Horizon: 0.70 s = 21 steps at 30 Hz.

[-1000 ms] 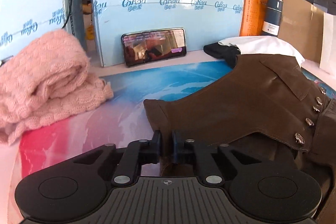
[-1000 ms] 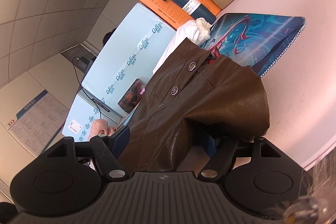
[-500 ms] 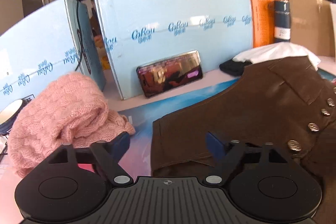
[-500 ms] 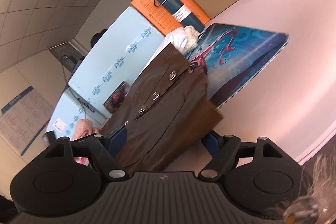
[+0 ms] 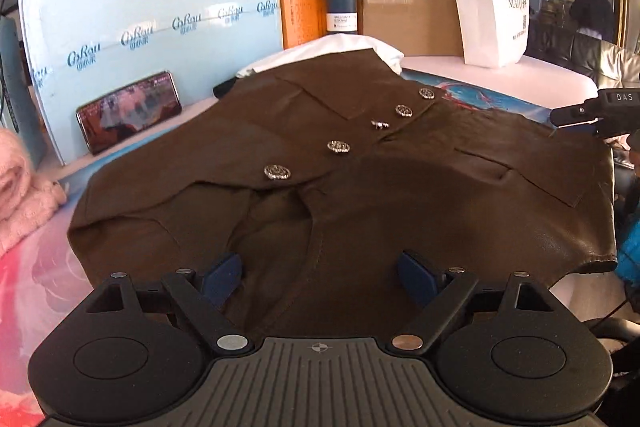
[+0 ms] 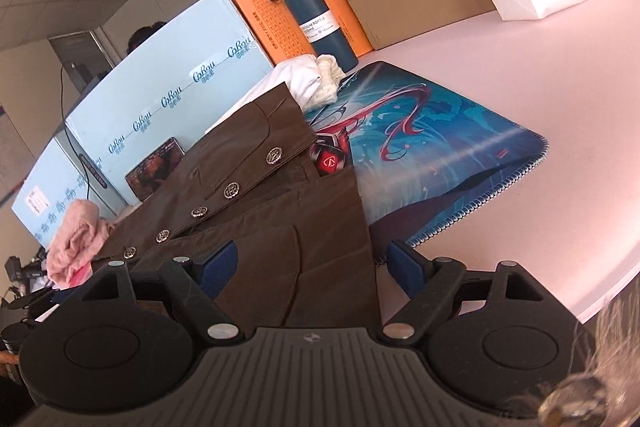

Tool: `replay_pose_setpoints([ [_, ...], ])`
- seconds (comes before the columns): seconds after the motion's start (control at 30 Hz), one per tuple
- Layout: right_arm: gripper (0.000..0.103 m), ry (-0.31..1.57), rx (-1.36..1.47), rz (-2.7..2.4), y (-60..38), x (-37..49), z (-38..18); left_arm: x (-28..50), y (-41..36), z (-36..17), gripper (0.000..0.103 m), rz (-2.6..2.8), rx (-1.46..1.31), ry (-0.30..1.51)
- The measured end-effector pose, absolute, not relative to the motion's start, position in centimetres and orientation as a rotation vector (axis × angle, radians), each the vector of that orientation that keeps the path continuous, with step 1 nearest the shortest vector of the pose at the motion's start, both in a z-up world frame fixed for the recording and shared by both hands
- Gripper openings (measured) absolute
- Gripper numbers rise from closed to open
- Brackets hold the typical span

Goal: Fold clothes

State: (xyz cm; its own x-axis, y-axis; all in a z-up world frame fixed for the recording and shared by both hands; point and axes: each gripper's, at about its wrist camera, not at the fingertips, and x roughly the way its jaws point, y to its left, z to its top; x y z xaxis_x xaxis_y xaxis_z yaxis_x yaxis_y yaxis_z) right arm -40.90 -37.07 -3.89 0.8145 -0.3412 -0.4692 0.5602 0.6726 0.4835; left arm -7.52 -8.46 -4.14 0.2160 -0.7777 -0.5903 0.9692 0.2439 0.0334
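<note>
Left gripper (image 5: 320, 273): fingers spread wide, holding nothing, above the brown jacket (image 5: 360, 187).
Right gripper (image 6: 310, 267): fingers wide apart, empty, straddling the jacket's edge.

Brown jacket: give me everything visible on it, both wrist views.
The brown jacket looks like leather or faux leather, with a row of ornate silver buttons down the closed front and flap pockets. It lies flat, front up, on the printed desk mat, its far end over a white garment. Both the left gripper and right gripper are open just above its near edge, gripping nothing.
</note>
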Motion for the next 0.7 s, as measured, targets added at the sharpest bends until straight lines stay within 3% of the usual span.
replay_pose_setpoints([
  [0.07, 0.081, 0.375, 0.633, -0.527, -36.9, -40.6, -3.9, -7.8, -8.3, -4.4, 0.086, -1.28, 0.42, 0.527],
  [0.13, 0.077, 0.397, 0.593, -0.542, -36.4, -40.3, -3.8, -8.1, -8.1, -4.4, 0.076, -1.297, 0.428, 0.512],
  [0.17, 0.071, 0.405, 0.571, -0.548, -36.2, -40.2, -3.7, -8.2, -8.1, -4.4, 0.073, -1.302, 0.427, 0.51],
  [0.2, 0.056, 0.41, 0.551, -0.552, -36.0, -40.1, -3.7, -8.3, -8.1, -4.4, 0.068, -1.307, 0.426, 0.507],
  [0.33, 0.039, 0.418, 0.533, -0.583, -36.0, -40.1, -3.7, -8.6, -7.9, -4.4, 0.061, -1.329, 0.421, 0.497],
  [0.37, 0.03, 0.418, 0.532, -0.59, -36.0, -40.2, -3.8, -8.7, -7.8, -4.4, 0.06, -1.334, 0.42, 0.494],
  [0.5, 0.012, 0.402, 0.517, -0.594, -36.2, -40.4, -3.4, -9.0, -7.8, -4.3, 0.044, -1.346, 0.416, 0.491],
  [0.53, 0.009, 0.398, 0.51, -0.592, -36.3, -40.4, -3.3, -9.0, -7.7, -4.3, 0.039, -1.344, 0.415, 0.492],
  [0.7, 0.006, 0.387, 0.47, -0.586, -37.0, -39.6, -2.6, -9.0, -7.6, -4.3, 0.034, -1.333, 0.407, 0.494],
])
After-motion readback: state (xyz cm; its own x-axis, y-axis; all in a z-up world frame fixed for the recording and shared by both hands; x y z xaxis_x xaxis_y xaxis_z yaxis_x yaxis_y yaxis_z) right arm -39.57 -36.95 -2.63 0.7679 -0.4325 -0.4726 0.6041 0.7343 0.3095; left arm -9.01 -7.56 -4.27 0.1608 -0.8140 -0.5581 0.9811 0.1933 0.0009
